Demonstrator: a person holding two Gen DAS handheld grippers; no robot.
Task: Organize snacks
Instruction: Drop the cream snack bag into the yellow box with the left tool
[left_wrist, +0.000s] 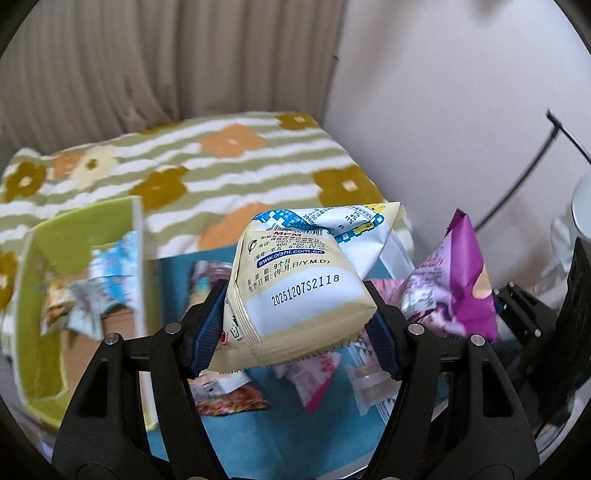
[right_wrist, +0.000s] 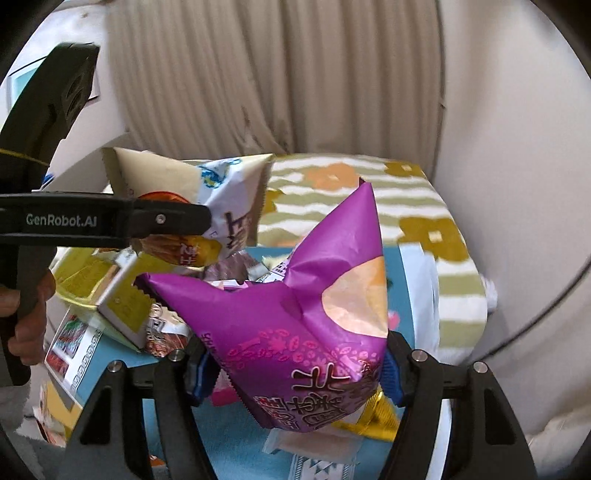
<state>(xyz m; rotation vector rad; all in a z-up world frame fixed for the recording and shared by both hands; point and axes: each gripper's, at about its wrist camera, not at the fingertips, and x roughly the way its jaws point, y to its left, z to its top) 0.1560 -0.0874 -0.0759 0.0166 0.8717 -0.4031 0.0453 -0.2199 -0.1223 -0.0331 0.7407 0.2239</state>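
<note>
My left gripper is shut on a cream and white snack bag with a printed date code, held above the blue table mat. It also shows in the right wrist view, with the left gripper at the left. My right gripper is shut on a purple snack bag, which also shows at the right of the left wrist view. A green box with several packets in it sits at the left. Several loose packets lie on the mat under both bags.
A striped flower-pattern cushion lies behind the mat. A beige curtain and a white wall are behind. A black stand and a white object stand at the right. A yellow-green box flap lies at left.
</note>
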